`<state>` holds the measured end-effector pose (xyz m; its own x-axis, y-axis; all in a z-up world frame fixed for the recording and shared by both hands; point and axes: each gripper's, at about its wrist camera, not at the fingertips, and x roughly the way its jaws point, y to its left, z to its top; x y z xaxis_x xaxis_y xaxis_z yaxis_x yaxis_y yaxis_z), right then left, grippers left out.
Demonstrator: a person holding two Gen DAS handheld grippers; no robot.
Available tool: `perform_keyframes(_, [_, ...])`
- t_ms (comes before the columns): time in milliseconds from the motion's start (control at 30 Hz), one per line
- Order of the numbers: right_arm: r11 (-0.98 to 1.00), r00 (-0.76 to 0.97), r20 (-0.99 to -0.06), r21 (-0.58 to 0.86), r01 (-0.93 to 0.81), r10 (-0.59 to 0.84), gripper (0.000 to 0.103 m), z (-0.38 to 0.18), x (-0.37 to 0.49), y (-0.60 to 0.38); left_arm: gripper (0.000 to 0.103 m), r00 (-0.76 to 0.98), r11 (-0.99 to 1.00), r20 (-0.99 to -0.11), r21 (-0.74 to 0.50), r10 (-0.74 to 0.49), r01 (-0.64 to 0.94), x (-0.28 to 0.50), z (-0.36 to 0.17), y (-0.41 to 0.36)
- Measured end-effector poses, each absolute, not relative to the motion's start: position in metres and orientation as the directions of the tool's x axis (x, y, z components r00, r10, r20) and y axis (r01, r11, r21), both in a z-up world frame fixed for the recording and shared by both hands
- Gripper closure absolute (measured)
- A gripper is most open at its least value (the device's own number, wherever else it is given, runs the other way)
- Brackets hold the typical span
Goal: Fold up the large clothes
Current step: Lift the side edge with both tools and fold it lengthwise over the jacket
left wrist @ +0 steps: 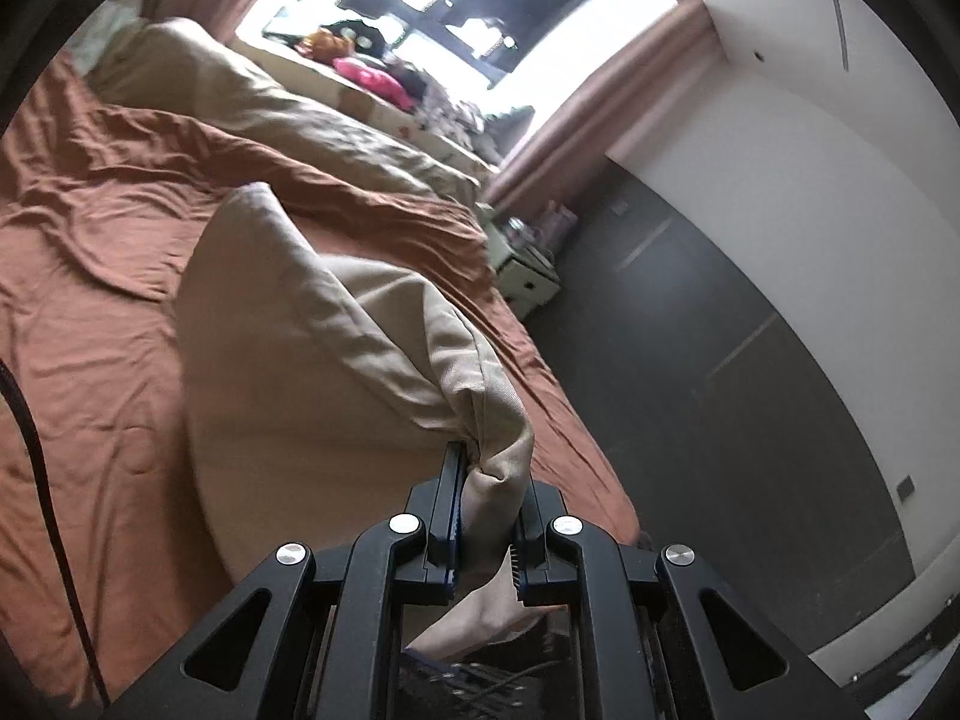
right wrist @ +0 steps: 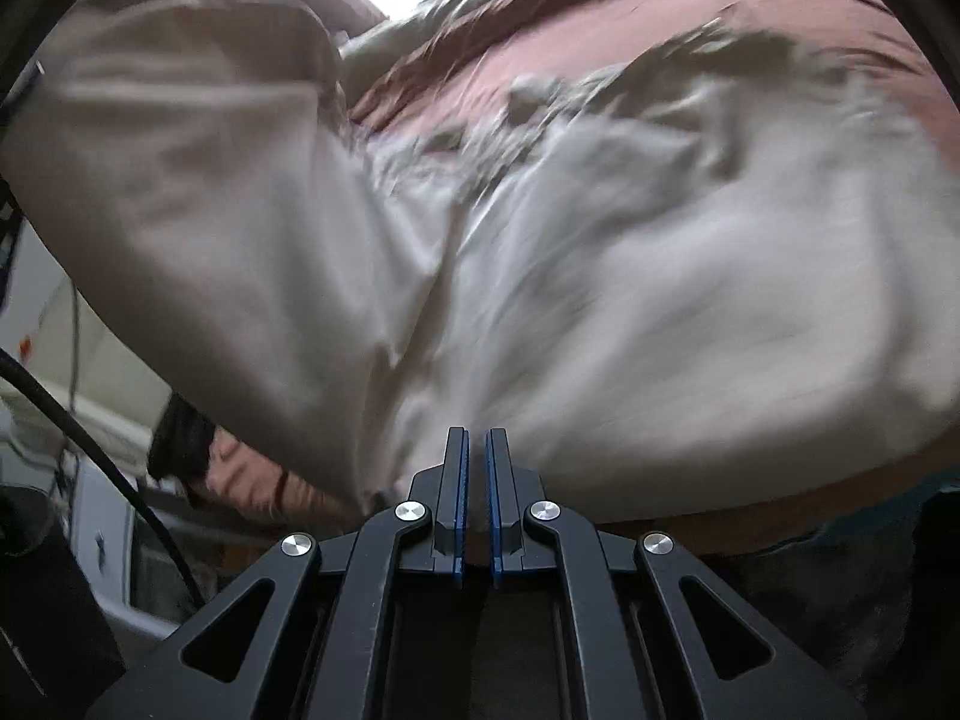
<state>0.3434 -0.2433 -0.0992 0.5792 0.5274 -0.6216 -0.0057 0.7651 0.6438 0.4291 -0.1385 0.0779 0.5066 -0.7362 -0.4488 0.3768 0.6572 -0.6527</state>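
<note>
Fabric of the beige garment is pinched in the left tongs, lifted above the rust-sheeted bed; only the right view shows the right tongs narrow, seemingly empty. Curtained window behind.

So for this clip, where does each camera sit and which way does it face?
Left wrist: on the left gripper, looking along the bed toward the window; jaws clamp a bunch of the beige garment.
Right wrist: on the right gripper, facing the garment close up, blurred; jaws nearly shut, grip unclear.
Shared: beige garment, rust-brown bed.
</note>
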Motion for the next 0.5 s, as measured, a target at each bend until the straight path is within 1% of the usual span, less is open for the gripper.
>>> perform_keyframes(200, [0.739,0.675,-0.593,0.666,0.106,0.438,0.1,-0.085,0.309,-0.325,0.091,0.403,0.623,-0.481,-0.663,-0.779,0.415,0.459,0.063,-0.213])
perform_keyframes(333, [0.731,0.701,-0.605,0.659,0.176,0.377,0.1,-0.087,0.289,-0.355,0.092,0.313,0.605,-0.518,-0.667,-0.796,0.434,0.472,0.041,-0.262])
perform_keyframes(500, [0.702,0.708,-0.62,0.668,0.248,0.34,0.1,-0.097,0.272,-0.38,0.092,0.236,0.591,-0.549,-0.668,-0.802,0.451,0.473,0.017,-0.303])
